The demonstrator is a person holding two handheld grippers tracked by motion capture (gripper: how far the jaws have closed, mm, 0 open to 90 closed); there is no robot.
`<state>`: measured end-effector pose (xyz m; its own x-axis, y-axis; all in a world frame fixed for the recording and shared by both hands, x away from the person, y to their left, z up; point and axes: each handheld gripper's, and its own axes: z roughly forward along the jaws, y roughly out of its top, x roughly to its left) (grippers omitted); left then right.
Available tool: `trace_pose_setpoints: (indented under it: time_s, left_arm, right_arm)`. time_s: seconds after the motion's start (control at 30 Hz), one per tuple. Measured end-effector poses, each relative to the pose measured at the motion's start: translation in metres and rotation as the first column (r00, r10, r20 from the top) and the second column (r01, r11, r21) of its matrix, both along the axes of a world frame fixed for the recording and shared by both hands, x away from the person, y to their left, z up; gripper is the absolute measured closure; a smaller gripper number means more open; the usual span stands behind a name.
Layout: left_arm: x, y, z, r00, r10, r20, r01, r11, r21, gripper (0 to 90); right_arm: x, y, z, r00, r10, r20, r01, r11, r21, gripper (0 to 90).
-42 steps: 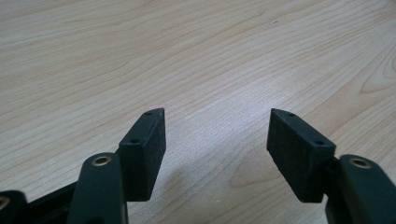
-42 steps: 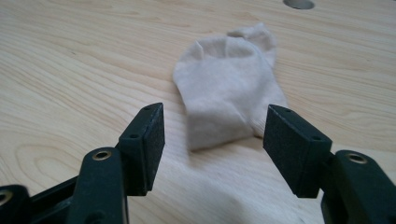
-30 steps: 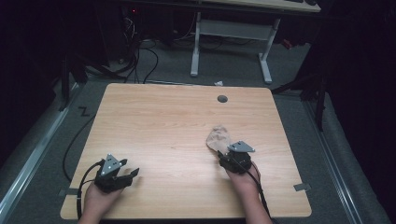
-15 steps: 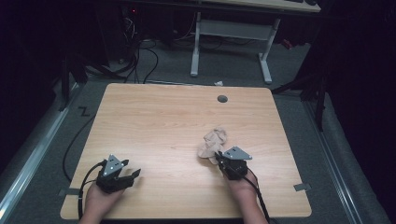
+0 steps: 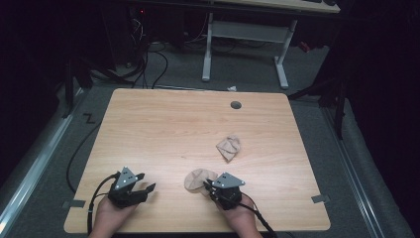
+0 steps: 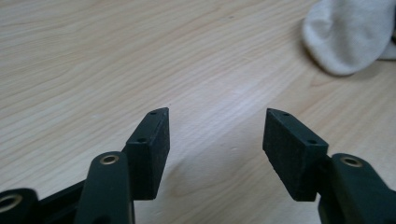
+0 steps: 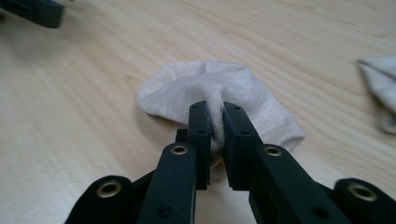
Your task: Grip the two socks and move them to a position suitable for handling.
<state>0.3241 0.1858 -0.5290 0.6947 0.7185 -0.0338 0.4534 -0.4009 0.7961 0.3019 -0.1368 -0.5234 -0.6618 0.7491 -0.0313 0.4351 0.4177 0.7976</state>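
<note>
Two small beige socks lie on the wooden table (image 5: 163, 124). My right gripper (image 5: 208, 186) (image 7: 217, 112) is near the front edge. It is shut on a pinched fold of one sock (image 5: 196, 179) (image 7: 205, 86), having closed on it within the last second. The other sock (image 5: 229, 147) (image 7: 380, 88) lies flat farther back and to the right, apart from it. My left gripper (image 5: 147, 181) (image 6: 217, 119) rests at the front left. Its jaws are open and have just closed a little, with nothing between them. The held sock (image 6: 350, 37) shows beyond it.
A round cable hole (image 5: 236, 105) sits near the table's far edge. Bare wood spans the left and middle of the table. Past the far edge stand a white desk frame (image 5: 245, 37) and cables on a dark floor.
My right gripper closed on one sock and dragged it left and toward the front edge, away from the other sock, which stayed put. The left hand held still.
</note>
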Motion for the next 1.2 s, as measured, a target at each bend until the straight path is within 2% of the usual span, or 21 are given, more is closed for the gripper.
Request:
trace_pose_setpoints:
  time_s: [0.07, 0.1, 0.13, 0.17, 0.2, 0.27, 0.57, 0.6, 0.7, 0.73, 0.8, 0.93, 1.07, 1.2]
  left_arm:
    - [-0.003, -0.011, -0.001, 0.9992, -0.039, -0.012, 0.039, 0.9993, 0.000, 43.8]
    - [-0.003, -0.011, -0.001, 0.9992, -0.039, -0.012, 0.039, 0.9993, 0.000, 44.1]
    - [-0.006, -0.020, -0.002, 0.9970, -0.073, -0.027, 0.073, 0.9973, -0.003, 44.1]
    - [-0.006, -0.020, -0.002, 0.9970, -0.073, -0.027, 0.073, 0.9973, -0.003, 44.2]
    - [-0.009, -0.028, -0.003, 0.9949, -0.095, -0.035, 0.095, 0.9955, -0.003, 44.9]
    - [-0.012, -0.035, -0.003, 0.9935, -0.108, -0.034, 0.108, 0.9941, -0.006, 45.7]
    - [-0.011, -0.050, -0.003, 0.9910, -0.110, -0.076, 0.109, 0.9939, -0.020, 50.0]
    - [-0.011, -0.054, -0.004, 0.9900, -0.116, -0.080, 0.116, 0.9932, -0.004, 51.1]
    - [-0.012, -0.056, -0.004, 0.9912, -0.114, -0.068, 0.115, 0.9932, 0.016, 53.4]
    - [-0.012, -0.056, -0.005, 0.9916, -0.111, -0.066, 0.112, 0.9936, 0.014, 58.1]
    - [-0.012, -0.056, -0.005, 0.9919, -0.109, -0.065, 0.110, 0.9938, 0.012, 60.7]
    - [-0.014, -0.057, -0.005, 0.9932, -0.106, -0.049, 0.107, 0.9939, 0.027, 74.4]
    - [-0.013, -0.056, -0.005, 0.9929, -0.105, -0.057, 0.106, 0.9942, 0.020, 85.3]
    - [-0.015, -0.057, -0.005, 0.9943, -0.096, -0.045, 0.098, 0.9947, 0.033, 85.7]
  right_arm:
    - [-0.004, 0.009, -0.003, 0.9994, 0.033, -0.007, -0.033, 0.9994, 0.002, 82.7]
    - [-0.004, 0.009, -0.003, 0.9994, 0.033, -0.007, -0.033, 0.9994, 0.002, 82.7]
    - [-0.007, 0.015, -0.005, 0.9983, 0.057, -0.013, -0.058, 0.9983, -0.004, 82.5]
    - [-0.007, 0.015, -0.005, 0.9983, 0.057, -0.013, -0.058, 0.9983, -0.004, 82.5]
    - [-0.010, 0.019, -0.006, 0.9971, 0.073, -0.022, -0.073, 0.9973, -0.002, 82.0]
    - [-0.011, 0.022, -0.007, 0.9957, 0.090, -0.021, -0.091, 0.9958, -0.013, 81.7]
    - [-0.015, 0.026, -0.007, 0.9915, 0.127, -0.028, -0.127, 0.9918, -0.013, 80.2]
    - [-0.015, 0.026, -0.007, 0.9910, 0.131, -0.029, -0.131, 0.9914, -0.003, 77.3]
    - [-0.016, 0.025, -0.006, 0.9912, 0.130, -0.026, -0.130, 0.9915, 0.008, 74.4]
    - [-0.016, 0.023, -0.005, 0.9916, 0.128, -0.020, -0.127, 0.9916, 0.022, 69.4]
    - [-0.017, 0.022, -0.003, 0.9925, 0.121, -0.019, -0.120, 0.9923, 0.030, 68.9]
    - [-0.020, 0.013, 0.005, 0.9956, 0.093, 0.010, -0.094, 0.9950, 0.034, 68.8]
    - [-0.019, 0.001, 0.008, 0.9985, 0.052, 0.020, -0.053, 0.9971, 0.055, 69.5]
    - [-0.017, -0.005, 0.008, 0.9993, 0.029, 0.021, -0.031, 0.9978, 0.058, 69.6]
